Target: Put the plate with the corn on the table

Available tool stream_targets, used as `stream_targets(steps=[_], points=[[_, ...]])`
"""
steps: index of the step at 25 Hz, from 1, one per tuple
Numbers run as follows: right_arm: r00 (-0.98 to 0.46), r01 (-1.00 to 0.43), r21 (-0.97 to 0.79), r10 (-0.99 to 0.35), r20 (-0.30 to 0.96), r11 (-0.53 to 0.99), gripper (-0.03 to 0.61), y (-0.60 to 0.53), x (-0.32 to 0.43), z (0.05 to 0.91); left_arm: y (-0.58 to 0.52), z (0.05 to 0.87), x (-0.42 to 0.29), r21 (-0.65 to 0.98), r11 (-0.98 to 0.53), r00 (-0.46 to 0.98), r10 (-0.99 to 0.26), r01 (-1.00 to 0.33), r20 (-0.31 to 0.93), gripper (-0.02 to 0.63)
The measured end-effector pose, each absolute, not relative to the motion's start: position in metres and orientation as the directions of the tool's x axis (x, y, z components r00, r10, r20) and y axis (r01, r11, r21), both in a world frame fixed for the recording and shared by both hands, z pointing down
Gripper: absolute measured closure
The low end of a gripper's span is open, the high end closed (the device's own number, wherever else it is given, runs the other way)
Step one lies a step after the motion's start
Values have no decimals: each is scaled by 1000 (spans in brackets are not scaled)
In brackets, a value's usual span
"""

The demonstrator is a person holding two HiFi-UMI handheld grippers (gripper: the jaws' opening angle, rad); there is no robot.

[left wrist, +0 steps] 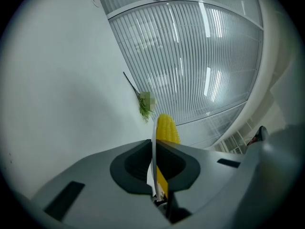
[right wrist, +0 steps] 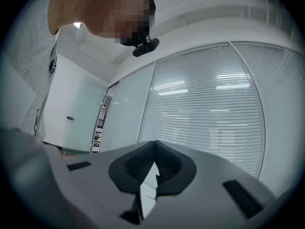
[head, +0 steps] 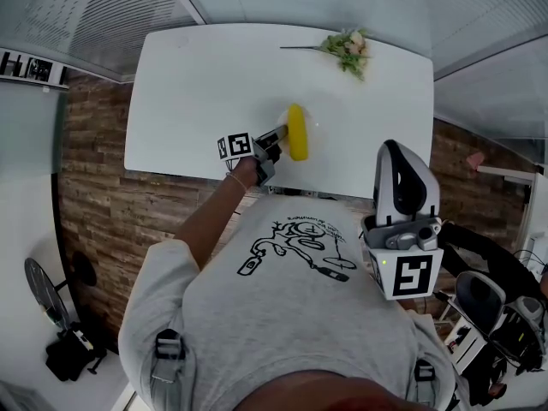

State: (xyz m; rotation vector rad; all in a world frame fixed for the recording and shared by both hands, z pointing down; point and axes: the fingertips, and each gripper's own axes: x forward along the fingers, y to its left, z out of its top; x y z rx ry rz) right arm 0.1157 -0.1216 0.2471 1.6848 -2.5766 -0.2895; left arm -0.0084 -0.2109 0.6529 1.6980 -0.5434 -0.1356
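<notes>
While the left gripper (left wrist: 153, 146) has its jaws pinched tight on the near rim of the plate (left wrist: 153, 130), the corn (head: 296, 131) lies lengthwise on that plate just beyond the jaw tips. In the left gripper view the rim is a thin white line clamped between the dark pads, with the yellow cob rising right behind it. The head view puts the plate over the table (head: 197, 84), a little in from its near edge and about mid-width. Whether the plate rests on the top or hangs just above it cannot be told, white on white.

The right gripper (right wrist: 153, 144) is held up by the person's chest, off the table, with its jaws closed together and nothing between them. It faces slatted blinds (right wrist: 214, 104) behind glass.

The tabletop is white with rounded corners. To the left of the plate and behind it the top is bare, and to the right as well. The only other thing on it is a sprig (head: 347, 48) with a long stem, lying near the far edge, well apart from the plate. A brick-patterned surface (head: 86, 187) shows past the table's left and right ends.
</notes>
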Motion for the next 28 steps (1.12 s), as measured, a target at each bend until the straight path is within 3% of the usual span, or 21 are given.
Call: stream_targets(steps=[28], points=[[-403,-903,182,-914,-52,389,571,-121,116,248,-206,722,11,934,-56,881,-356,-353,312,583]])
